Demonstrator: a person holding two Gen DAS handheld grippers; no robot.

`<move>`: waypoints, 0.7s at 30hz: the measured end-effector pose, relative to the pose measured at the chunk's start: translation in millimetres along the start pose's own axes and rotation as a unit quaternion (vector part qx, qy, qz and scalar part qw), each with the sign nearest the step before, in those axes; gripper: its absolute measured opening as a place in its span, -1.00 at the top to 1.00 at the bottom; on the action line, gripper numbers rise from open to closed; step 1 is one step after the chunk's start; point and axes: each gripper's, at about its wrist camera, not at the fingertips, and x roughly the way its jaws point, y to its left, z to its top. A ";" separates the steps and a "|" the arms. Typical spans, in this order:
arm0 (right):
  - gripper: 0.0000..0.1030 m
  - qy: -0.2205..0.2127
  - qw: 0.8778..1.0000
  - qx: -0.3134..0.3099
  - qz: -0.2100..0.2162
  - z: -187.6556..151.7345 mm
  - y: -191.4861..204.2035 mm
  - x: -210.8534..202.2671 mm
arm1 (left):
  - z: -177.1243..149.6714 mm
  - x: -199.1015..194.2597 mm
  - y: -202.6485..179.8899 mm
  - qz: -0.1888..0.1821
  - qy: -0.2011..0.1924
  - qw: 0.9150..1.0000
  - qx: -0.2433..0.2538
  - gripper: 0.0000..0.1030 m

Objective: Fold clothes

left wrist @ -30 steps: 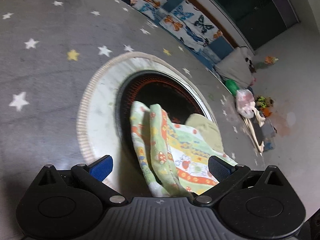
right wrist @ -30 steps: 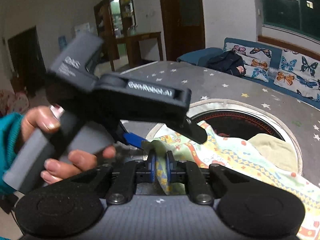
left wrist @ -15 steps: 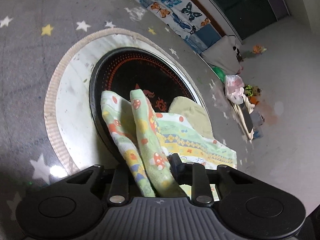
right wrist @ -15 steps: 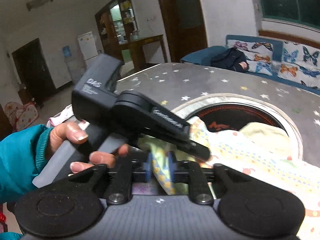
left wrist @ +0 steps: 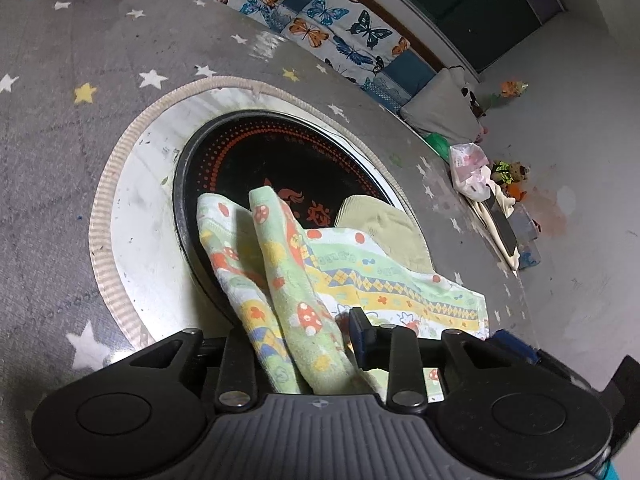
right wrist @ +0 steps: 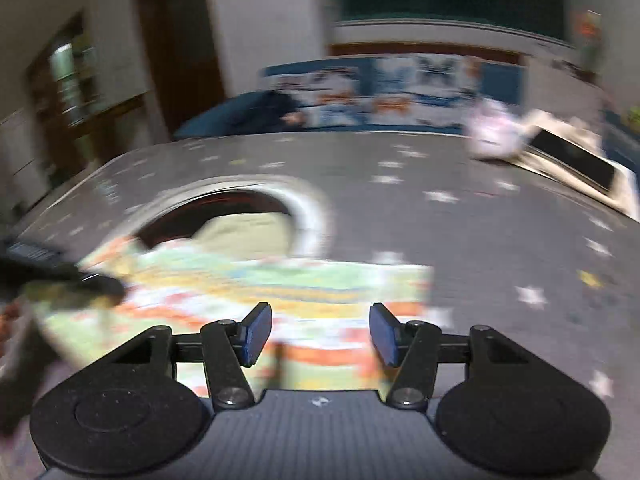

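Left claw's got the cloth, right one's loose

My left claw (left wrist: pixel 300 344) pinches the pastel mushroom-print cloth (left wrist: pixel 380 280), which trails far-right over the round black cooktop (left wrist: pixel 248 148); my right claw (right wrist: pixel 316 332) is spread just above it.

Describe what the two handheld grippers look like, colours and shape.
Both match: the left gripper and right gripper each have a ribbed grey body, two round black discs at the sides, black linkage bars with silver pivot screws, and blue pads on the jaws. No cables or sleeve show.
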 end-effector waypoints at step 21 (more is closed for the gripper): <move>0.84 -0.026 0.998 0.050 0.016 6.1 -13.3 2.6 | -0.2 -14.5 -47.5 0.055 -0.025 0.991 0.122 0.73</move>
